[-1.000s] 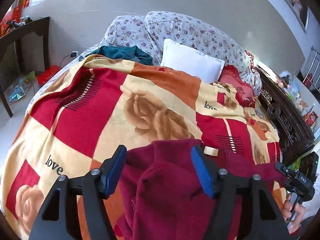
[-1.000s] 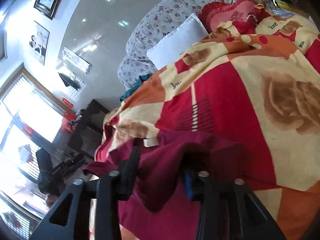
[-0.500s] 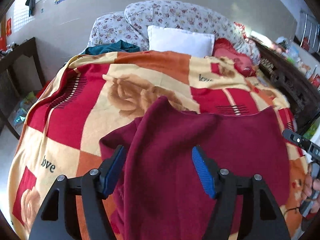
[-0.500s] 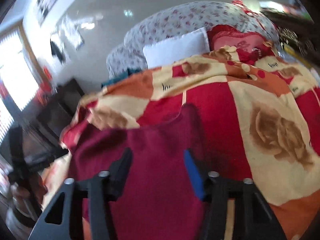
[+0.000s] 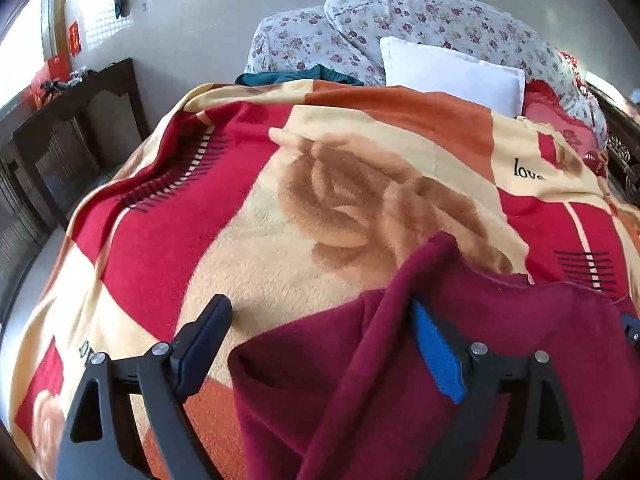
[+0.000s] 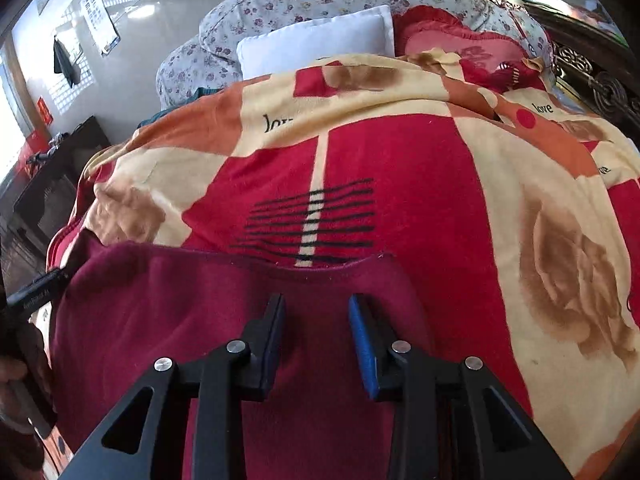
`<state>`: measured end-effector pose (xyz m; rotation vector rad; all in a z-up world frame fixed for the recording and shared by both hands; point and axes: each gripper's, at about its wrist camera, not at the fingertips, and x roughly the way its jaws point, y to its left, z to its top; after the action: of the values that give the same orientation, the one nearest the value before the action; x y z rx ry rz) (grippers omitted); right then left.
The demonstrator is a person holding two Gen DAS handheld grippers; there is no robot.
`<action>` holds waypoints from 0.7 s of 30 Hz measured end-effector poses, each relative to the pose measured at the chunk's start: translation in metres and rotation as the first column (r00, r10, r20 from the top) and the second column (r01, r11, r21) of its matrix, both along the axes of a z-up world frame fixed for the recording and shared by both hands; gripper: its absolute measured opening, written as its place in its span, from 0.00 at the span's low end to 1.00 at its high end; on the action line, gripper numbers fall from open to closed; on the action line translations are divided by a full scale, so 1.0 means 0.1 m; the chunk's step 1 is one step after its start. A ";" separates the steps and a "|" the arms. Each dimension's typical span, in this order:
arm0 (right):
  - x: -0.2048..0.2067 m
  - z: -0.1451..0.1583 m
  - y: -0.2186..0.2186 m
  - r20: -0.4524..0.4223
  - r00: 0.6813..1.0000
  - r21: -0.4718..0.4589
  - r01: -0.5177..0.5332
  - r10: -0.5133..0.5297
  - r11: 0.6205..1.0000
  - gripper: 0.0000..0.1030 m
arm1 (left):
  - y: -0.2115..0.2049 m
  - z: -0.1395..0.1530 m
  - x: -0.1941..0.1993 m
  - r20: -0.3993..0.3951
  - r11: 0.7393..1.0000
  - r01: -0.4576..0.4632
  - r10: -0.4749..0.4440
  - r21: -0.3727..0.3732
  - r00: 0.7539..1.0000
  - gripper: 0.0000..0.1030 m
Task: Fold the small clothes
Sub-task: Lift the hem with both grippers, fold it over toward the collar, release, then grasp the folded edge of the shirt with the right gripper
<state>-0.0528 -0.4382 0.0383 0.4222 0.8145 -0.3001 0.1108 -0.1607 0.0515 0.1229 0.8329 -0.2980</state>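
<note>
Maroon garment point(image 5: 460, 360) is lying spread on the bed, over a red, cream and orange blanket point(image 5: 248, 216) printed with brown roses and the word "love". In the left wrist view it is filling the lower right of the frame, with one corner rising to a peak near centre right and a fold trailing toward bottom centre. In the right wrist view the garment point(image 6: 192, 320) is covering the lower left and centre, its top hem running across the middle of the frame just below a black-striped patch on the blanket.

Left tongs point(image 5: 320, 344) are standing wide apart at the bottom of the frame; the blue-padded finger point(image 5: 436, 352) is touching the garment's fold, the dark finger is over bare blanket, nothing clamped between.

Right tongs point(image 6: 316, 336) are also apart, narrower gap, both fingers hovering over the garment, gripping nothing.

At the top of both frames: white pillow point(image 5: 452, 72), floral cushions point(image 5: 400, 28), red cushion point(image 6: 472, 56). Dark wooden furniture point(image 5: 68, 136) is sitting at the left edge.
</note>
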 end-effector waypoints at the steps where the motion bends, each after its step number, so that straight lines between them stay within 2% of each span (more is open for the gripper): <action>1: -0.05 0.04 0.01 0.013 1.000 0.002 0.004 -0.004 1.000 0.35 | 0.05 0.02 -0.01 -0.011 1.000 -0.005 0.005 -0.017 1.000 0.87; 6: -0.51 0.32 0.19 0.111 0.994 0.004 -0.007 0.006 1.000 0.35 | 0.23 0.17 -0.17 0.008 1.000 0.008 -0.008 -0.012 1.000 0.87; 10: -0.74 0.34 0.34 0.122 0.992 -0.015 -0.017 0.019 1.000 0.35 | 0.50 0.25 -0.49 0.040 0.998 0.046 -0.044 -0.037 0.998 0.87; 12: -0.73 0.23 0.38 0.089 0.996 -0.006 -0.032 0.033 0.999 0.35 | 0.64 0.25 -0.67 0.041 0.996 0.073 -0.071 -0.049 0.997 0.87; 14: -0.68 0.14 0.44 0.066 0.997 -0.068 -0.026 0.031 0.997 0.35 | 0.72 0.21 -0.82 0.033 0.993 0.096 -0.094 -0.062 0.995 0.87; 17: -0.62 0.19 0.49 0.032 0.999 -0.095 -0.006 0.009 0.995 0.36 | 0.82 0.11 -1.00 0.005 0.991 0.107 -0.107 -0.083 0.994 0.87; 19: -0.62 0.29 0.56 0.051 0.998 -0.084 -0.018 0.022 0.996 0.38 | 0.86 0.04 -1.09 -0.006 0.990 0.108 -0.109 -0.089 0.994 0.87; 21: -0.56 0.39 0.74 0.085 0.992 -0.054 -0.088 0.093 0.995 0.39 | 0.91 -0.02 -1.18 0.000 0.990 0.106 -0.106 -0.093 0.994 0.87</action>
<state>-0.1087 -0.3642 0.0775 0.3482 0.7371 -0.2156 -0.0076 -0.0701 0.0498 0.0797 0.8172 -0.4366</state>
